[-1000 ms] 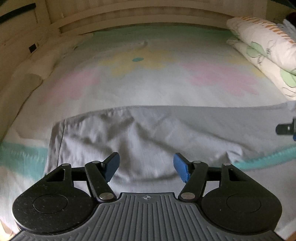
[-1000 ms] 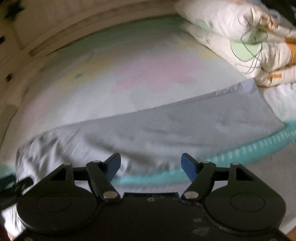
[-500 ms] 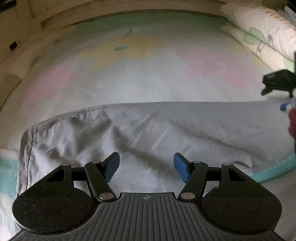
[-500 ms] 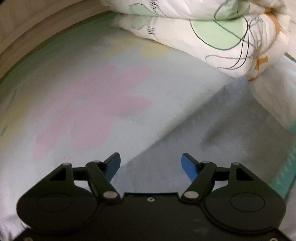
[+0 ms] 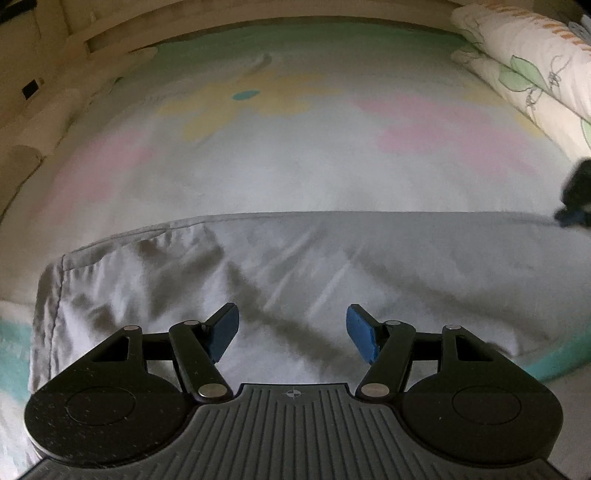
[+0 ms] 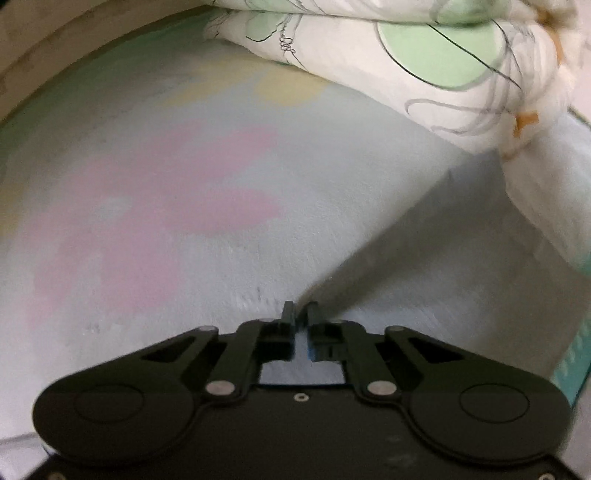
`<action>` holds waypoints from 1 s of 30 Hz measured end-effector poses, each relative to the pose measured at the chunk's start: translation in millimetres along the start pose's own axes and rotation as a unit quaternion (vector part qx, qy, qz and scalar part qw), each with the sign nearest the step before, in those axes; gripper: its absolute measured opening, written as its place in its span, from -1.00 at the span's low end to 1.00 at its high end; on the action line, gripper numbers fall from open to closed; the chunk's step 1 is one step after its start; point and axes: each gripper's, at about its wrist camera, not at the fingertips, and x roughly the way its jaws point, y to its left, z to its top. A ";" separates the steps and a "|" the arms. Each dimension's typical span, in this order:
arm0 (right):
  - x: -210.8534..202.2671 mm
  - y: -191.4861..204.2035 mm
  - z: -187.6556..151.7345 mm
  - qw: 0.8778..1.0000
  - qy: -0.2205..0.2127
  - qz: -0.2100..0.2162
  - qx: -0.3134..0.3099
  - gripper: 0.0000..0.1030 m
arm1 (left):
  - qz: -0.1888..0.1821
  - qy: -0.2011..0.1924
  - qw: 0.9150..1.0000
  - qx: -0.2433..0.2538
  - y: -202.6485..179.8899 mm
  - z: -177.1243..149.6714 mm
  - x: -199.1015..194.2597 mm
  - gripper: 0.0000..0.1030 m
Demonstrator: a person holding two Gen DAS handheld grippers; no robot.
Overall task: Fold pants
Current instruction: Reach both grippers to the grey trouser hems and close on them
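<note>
Grey pants point(image 5: 295, 266) lie flat across the bed, waistband end at the left, wrinkled there. My left gripper point(image 5: 291, 332) hovers open just over the pants' near middle, nothing between its blue pads. My right gripper point(image 6: 301, 314) has its jaws shut, pinching the far edge of the pants point(image 6: 424, 266) where the grey cloth meets the sheet. In the left wrist view the right gripper point(image 5: 574, 216) shows as a dark blurred shape at that far edge on the right.
The pastel flower bedsheet point(image 5: 295, 147) stretches beyond the pants. A folded printed quilt point(image 6: 406, 55) is stacked at the right, close to the pants' leg end, and shows as quilt point(image 5: 535, 66). A wooden bed frame point(image 5: 110, 33) runs along the far and left sides.
The right gripper swung down to the pants' far edge and shut there; earlier its jaws stood open. The left gripper sank closer over the pants and stayed open.
</note>
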 end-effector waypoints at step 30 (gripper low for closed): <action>-48.2 -91.4 -54.3 0.994 0.052 0.094 -0.004 -0.93 | -0.066 0.080 0.980 -0.170 -15.0 66.7 99.5 0.24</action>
